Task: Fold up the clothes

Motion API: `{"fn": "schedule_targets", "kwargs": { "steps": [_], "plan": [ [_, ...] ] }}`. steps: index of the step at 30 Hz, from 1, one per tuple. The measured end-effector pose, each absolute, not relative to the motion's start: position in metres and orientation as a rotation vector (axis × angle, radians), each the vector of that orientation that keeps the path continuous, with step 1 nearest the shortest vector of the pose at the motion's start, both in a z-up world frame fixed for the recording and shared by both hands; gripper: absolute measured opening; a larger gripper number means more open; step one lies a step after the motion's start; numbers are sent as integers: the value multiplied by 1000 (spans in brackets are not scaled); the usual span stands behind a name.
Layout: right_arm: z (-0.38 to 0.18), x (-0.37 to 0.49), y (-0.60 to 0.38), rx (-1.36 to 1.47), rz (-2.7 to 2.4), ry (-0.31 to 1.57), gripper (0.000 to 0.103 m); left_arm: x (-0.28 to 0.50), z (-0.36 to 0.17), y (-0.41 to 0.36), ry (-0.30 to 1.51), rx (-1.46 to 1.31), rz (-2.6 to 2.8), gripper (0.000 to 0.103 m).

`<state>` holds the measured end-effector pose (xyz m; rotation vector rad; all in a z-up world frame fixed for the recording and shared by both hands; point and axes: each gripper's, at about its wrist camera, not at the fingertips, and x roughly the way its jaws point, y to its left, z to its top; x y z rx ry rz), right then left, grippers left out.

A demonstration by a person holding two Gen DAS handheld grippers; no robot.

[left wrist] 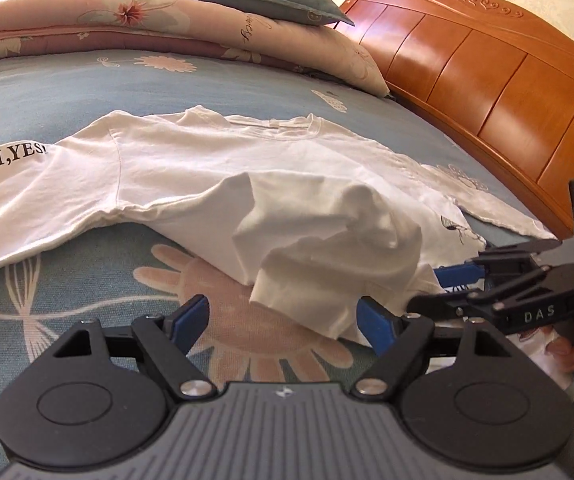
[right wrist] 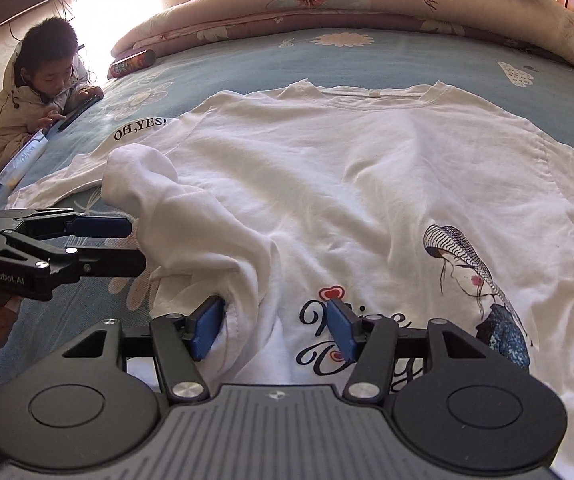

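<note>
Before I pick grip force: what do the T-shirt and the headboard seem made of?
T-shirt: soft matte white knit, probably cotton; it creases and bunches loosely, with a ribbed collar and printed graphics. Headboard: wood or wood veneer by its look, orange-brown and glossy, with carved scrolls, panel seams and a light sheen.

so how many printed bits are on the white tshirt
3 visible: "OH,YES!" lettering on the far left sleeve, cursive script at the near hem, a hatted figure drawing right of it. The bunched-up hem corner may hide more.

Daylight blows out the curtained window (right wrist: 127, 4) behind the folded pink floral quilt (right wrist: 327, 4); fisheye edges curve, corners darken.
</note>
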<state>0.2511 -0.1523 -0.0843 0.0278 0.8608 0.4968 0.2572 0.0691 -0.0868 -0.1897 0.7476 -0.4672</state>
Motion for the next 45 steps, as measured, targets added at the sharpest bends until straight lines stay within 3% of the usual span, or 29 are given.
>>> {"fn": "schedule_targets", "kwargs": {
  "steps": [9,20,22,24,26,45],
  "plan": [
    [-50,212,-160,-38,501,758,62,275,-100,78,784,-338,-612,44],
    [-42,181,-184,31,433,718,64,284,-117,93,751,-546,-580,41],
    [-43,174,-184,41,436,715,64,287,-121,96,755,-578,-564,33],
    [-44,168,-184,47,435,717,64,281,-117,95,760,-562,-534,12],
    [-43,161,-185,51,432,718,64,267,-104,94,748,-530,-504,7],
    [-20,93,-169,-65,443,658,66,105,3,102,565,-460,-307,1]
  ]
}}
